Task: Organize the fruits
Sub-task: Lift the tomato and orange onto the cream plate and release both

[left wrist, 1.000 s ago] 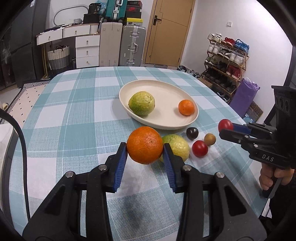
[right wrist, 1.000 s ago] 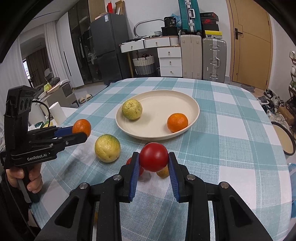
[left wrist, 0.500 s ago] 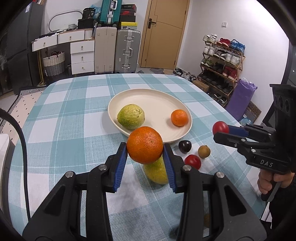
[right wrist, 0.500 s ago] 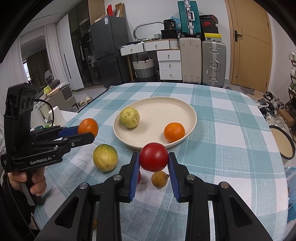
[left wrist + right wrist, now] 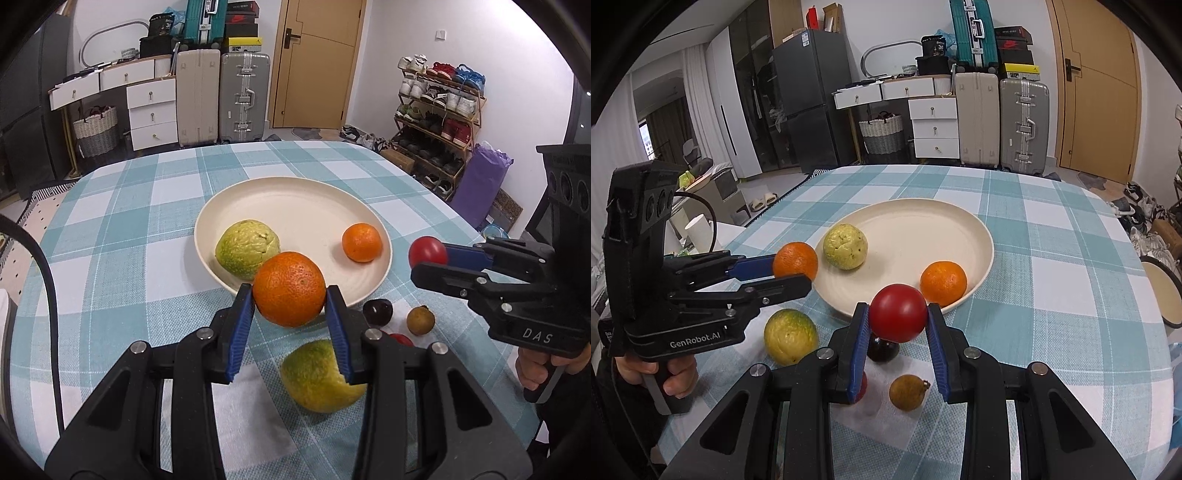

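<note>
I've got the left gripper (image 5: 290,295) clamped on the orange (image 5: 289,289), off the cloth at the plate's (image 5: 295,195) 6 o'clock rim. Right gripper (image 5: 897,319) clamped on the tomato (image 5: 897,313), also lifted, near the plate's 5 o'clock rim. On the plate: guava (image 5: 247,249) at 8, mandarin (image 5: 361,242) at 4.

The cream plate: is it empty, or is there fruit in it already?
Not empty. The cream plate holds a yellow-green guava and a small orange; most of its surface is bare.
</note>
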A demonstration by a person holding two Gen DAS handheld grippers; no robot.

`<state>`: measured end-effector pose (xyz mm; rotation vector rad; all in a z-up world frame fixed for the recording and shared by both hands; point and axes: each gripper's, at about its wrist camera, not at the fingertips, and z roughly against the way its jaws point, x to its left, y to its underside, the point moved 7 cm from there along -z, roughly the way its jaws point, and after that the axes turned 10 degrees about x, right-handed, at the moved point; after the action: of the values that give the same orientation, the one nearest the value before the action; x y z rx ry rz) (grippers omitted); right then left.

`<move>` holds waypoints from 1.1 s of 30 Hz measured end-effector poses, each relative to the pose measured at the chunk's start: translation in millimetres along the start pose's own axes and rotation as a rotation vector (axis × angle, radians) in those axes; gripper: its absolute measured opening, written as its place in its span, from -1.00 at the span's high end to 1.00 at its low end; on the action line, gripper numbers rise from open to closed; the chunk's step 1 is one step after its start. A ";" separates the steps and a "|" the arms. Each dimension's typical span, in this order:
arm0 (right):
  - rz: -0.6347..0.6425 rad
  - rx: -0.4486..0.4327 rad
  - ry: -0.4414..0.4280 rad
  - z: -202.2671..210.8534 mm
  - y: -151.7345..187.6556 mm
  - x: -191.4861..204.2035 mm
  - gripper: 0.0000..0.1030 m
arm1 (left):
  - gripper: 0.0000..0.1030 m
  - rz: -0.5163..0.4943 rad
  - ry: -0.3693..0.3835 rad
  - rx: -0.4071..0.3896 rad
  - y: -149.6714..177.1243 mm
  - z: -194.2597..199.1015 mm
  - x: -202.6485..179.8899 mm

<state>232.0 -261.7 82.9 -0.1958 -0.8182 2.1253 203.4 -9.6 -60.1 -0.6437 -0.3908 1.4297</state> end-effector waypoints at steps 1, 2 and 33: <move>0.000 0.004 -0.003 -3.2 -1.7 -0.6 0.39 | 0.30 -0.002 -0.004 0.001 -1.7 -3.0 0.6; -0.009 0.011 -0.006 -8.5 -4.0 -2.6 0.39 | 0.30 -0.007 -0.008 0.004 -3.3 -6.7 1.0; -0.001 0.072 -0.009 -55.5 -21.1 -11.1 0.39 | 0.30 -0.029 0.008 0.078 -21.6 -51.9 7.3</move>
<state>275.2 -233.7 51.2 -0.1485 -0.7447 2.1525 252.8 -11.8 -87.7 -0.5778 -0.3349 1.4071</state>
